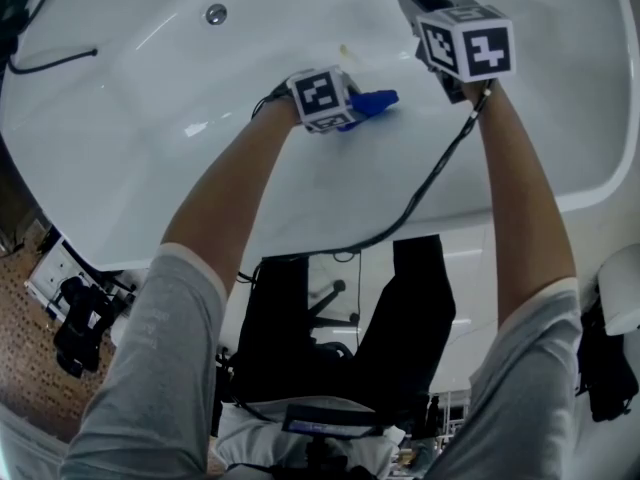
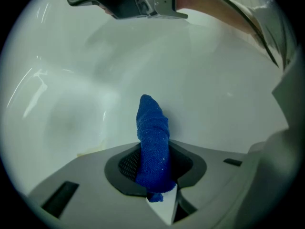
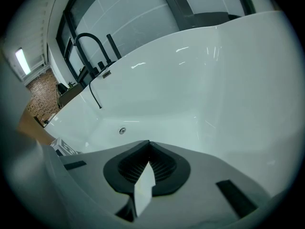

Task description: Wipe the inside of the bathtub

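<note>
A white bathtub [image 1: 150,148] fills the head view, and both arms reach down into it. My left gripper [image 1: 345,108] is shut on a rolled blue cloth [image 1: 372,103], whose free end lies against the tub's inner wall. In the left gripper view the blue cloth [image 2: 152,142] sticks up from between the closed jaws toward the white tub wall [image 2: 71,104]. My right gripper [image 1: 425,18] hangs above the tub's floor to the right, shut and holding nothing. The right gripper view looks along the tub's inside [image 3: 190,94].
A round drain fitting [image 1: 216,13] sits on the tub's far side, also seen as drain fitting [image 3: 122,130]. A black tap [image 3: 88,44] and hose rise at the tub's far rim. A black cable [image 1: 420,193] trails from the right gripper over the near rim [image 1: 560,203].
</note>
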A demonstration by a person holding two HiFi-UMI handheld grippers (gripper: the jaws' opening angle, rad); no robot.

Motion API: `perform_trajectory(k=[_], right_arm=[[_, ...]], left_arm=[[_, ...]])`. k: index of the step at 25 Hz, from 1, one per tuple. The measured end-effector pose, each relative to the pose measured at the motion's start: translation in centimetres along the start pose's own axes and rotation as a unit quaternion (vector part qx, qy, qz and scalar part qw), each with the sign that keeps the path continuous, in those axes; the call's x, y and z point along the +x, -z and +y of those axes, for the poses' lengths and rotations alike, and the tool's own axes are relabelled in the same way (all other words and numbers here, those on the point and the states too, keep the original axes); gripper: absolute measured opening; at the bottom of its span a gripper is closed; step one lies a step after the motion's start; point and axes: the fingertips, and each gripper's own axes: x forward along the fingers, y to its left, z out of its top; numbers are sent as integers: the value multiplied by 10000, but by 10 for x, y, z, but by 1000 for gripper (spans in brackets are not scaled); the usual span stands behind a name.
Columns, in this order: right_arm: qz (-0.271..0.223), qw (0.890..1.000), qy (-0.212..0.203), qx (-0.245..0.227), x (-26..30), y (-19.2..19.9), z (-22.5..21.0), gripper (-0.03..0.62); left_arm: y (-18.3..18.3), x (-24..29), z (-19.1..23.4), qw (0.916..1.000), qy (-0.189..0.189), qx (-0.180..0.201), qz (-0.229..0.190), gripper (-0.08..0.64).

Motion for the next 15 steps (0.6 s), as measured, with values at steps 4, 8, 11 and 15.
perform_trajectory(k=[4,8,11,15], right_arm=[[-32,10000,48,-53,-2,-1,-9,9],[-66,9999,36,-74,1,-5,-11,9],[-42,9999,4,-119,10,-7,-9,9],[109,9998,-25,-158,23,4,-10,9]], left_arm=[[-56,14,7,9987,72,10,-498,115],[-70,21,9,9987,151,139,-471,115],[-43,20,15,9996,136,49,-260,115],[10,15,18,9996,164,-222,21,115]])
